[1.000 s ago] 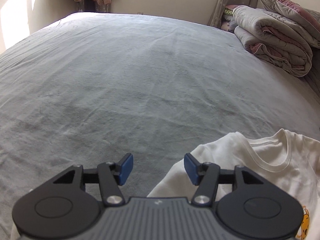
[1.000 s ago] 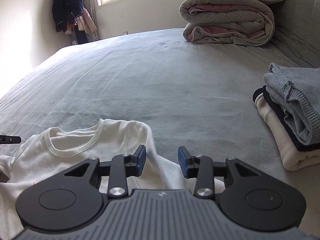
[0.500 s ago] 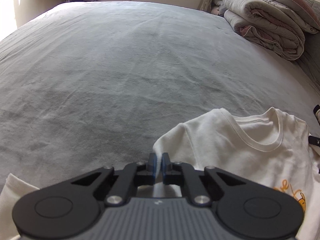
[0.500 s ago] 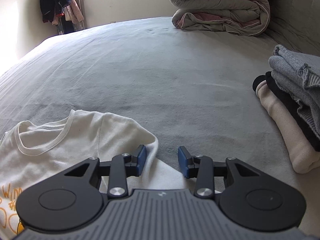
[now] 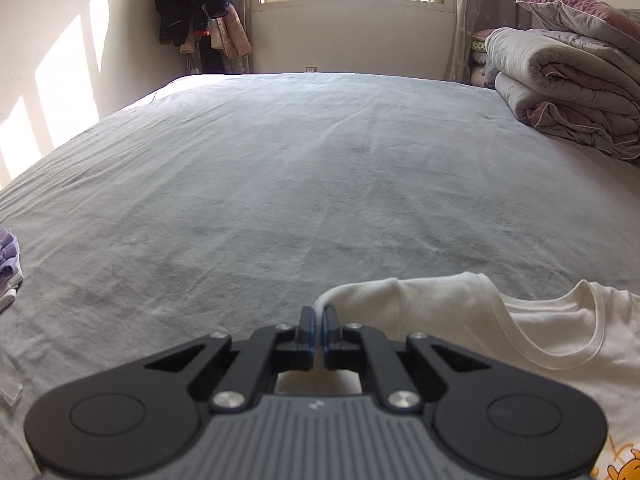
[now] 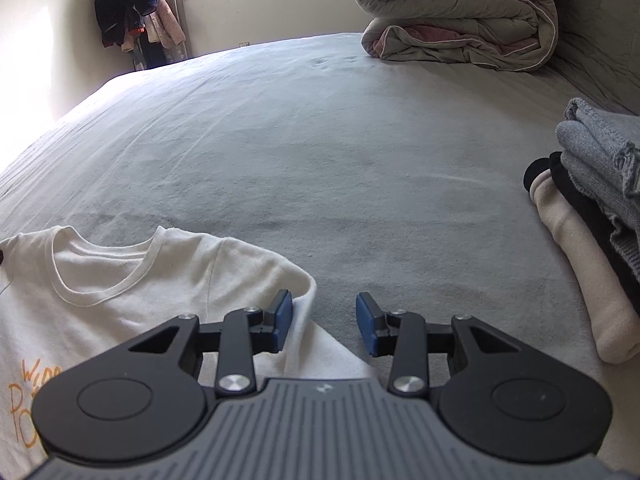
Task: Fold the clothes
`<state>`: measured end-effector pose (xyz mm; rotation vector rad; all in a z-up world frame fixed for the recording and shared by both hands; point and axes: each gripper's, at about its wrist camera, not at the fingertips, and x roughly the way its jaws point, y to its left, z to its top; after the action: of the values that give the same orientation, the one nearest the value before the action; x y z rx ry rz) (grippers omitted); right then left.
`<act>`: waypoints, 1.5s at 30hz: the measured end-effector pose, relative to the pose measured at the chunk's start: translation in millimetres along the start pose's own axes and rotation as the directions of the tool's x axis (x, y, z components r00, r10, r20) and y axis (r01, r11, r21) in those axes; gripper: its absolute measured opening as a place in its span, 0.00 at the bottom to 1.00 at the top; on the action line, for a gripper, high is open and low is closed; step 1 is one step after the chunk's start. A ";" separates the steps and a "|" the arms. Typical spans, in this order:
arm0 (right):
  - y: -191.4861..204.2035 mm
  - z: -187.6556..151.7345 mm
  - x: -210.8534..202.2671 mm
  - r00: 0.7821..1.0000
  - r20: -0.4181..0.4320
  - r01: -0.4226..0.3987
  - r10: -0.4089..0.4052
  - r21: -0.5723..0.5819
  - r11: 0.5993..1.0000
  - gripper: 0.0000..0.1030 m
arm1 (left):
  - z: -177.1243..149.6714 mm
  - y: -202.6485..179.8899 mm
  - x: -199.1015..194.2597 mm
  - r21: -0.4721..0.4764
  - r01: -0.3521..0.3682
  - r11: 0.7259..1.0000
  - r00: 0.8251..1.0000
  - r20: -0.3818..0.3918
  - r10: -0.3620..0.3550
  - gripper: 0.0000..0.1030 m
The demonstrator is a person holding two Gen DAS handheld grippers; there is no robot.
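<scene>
A white T-shirt [image 5: 520, 320] with an orange cartoon print lies face up on the grey bed. My left gripper [image 5: 319, 316] is shut on the edge of its shoulder and sleeve, and the cloth rises into the blue pads. In the right wrist view the same T-shirt [image 6: 120, 280] lies at lower left. My right gripper [image 6: 323, 312] is open, with its left pad over the other shoulder's edge and its right pad over bare bedsheet.
The grey bedsheet [image 5: 300, 180] stretches far ahead. A rolled quilt [image 6: 460, 28] lies at the far right. A stack of folded clothes [image 6: 592, 220] sits close on the right. Purple and white garments [image 5: 8, 256] lie at the left edge. Jackets [image 5: 196, 4] hang by the window.
My left gripper went from open to shut on the T-shirt's shoulder, then tilted up with the cloth. My right gripper stayed open and moved to the shirt's other shoulder edge.
</scene>
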<state>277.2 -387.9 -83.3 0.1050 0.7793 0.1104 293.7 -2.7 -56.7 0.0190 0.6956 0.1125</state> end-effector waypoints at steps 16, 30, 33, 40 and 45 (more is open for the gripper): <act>14.4 5.0 -0.5 0.976 0.139 0.176 -0.166 -0.064 0.982 0.03 | 15.1 -23.2 23.4 0.008 -0.056 0.998 0.996 0.075 0.055 0.04; 17.0 5.6 -16.9 0.982 0.106 0.161 -0.154 -0.060 0.985 0.37 | -6.0 -34.9 14.3 0.045 -0.052 0.998 0.997 0.064 0.049 0.38; 19.6 4.5 -37.4 0.984 0.113 0.147 -0.141 -0.051 0.988 0.37 | -5.6 -30.6 -11.7 0.023 -0.019 1.000 0.998 0.064 0.017 0.40; 28.0 -10.7 -85.6 0.990 0.095 0.104 -0.102 -0.020 0.994 0.37 | -20.0 -18.4 -73.6 -0.031 0.011 0.999 0.998 0.070 -0.009 0.51; 36.6 -25.5 -117.2 0.991 0.095 0.102 -0.098 -0.028 0.994 0.37 | -34.4 -14.1 -110.0 -0.006 0.008 1.000 0.998 0.065 -0.007 0.54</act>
<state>174.2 -366.6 -15.0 0.0391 0.6873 0.0230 189.2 -29.5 -13.7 0.0137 0.6301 0.1065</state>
